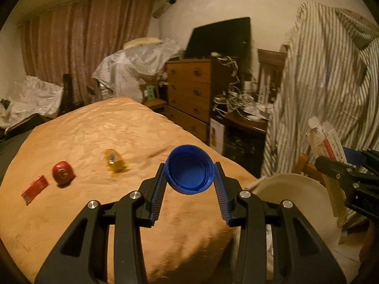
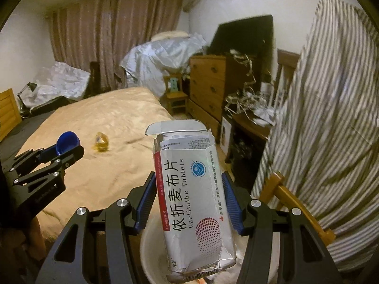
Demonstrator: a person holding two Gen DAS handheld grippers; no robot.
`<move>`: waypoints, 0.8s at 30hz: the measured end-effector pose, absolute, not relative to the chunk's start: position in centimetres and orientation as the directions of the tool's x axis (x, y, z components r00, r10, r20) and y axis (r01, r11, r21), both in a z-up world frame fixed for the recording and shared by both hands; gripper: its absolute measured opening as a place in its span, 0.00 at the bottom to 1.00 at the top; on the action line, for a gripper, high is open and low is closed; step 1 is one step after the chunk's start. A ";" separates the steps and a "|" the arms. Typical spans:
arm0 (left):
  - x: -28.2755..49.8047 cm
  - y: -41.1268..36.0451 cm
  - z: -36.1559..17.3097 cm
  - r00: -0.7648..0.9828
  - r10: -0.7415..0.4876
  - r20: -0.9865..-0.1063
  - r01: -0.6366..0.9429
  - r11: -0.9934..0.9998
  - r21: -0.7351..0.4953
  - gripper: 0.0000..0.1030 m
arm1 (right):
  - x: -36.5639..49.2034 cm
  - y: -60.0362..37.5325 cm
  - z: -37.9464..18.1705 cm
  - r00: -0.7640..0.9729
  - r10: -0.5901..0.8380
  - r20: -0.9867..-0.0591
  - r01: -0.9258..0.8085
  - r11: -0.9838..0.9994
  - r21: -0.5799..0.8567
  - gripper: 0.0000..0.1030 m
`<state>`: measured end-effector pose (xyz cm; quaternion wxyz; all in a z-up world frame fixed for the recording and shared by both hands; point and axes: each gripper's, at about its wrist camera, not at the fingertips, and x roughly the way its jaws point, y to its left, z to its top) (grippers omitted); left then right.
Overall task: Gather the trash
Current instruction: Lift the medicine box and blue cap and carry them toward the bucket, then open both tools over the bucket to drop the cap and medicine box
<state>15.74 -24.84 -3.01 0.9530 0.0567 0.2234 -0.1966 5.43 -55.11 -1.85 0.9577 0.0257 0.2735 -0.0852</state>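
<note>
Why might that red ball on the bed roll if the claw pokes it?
The red ball looks round, so a poke would probably roll it. The soft, wrinkled bedspread would likely stop it soon. It looks small, so it is probably light.

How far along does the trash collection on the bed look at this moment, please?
Nothing visibly binned yet. In hand: the left tool grips a blue cap, the right tool a tablet box, above a white bin. Left on the bed: yellow wrapper, red round piece, red packet.
</note>
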 end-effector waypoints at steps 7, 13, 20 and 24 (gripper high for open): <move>15.5 -29.4 -3.9 0.751 -0.424 -0.506 0.499 0.866 0.016 0.37 | 6.2 -61.5 -3.0 0.767 -0.165 -0.620 0.226 0.974 0.021 0.54; 15.3 -33.1 -5.2 0.675 -0.477 -0.564 0.583 0.813 0.010 0.37 | 7.1 -64.7 -4.8 0.708 -0.133 -0.694 0.248 0.966 0.067 0.54; 15.3 -36.6 -7.7 0.576 -0.515 -0.635 0.659 0.752 -0.012 0.37 | 8.6 -66.8 -6.4 0.637 -0.093 -0.765 0.266 0.958 0.105 0.54; 15.2 -37.5 -8.7 0.558 -0.506 -0.657 0.667 0.745 -0.007 0.37 | 9.1 -67.4 -7.4 0.614 -0.073 -0.786 0.275 0.953 0.126 0.54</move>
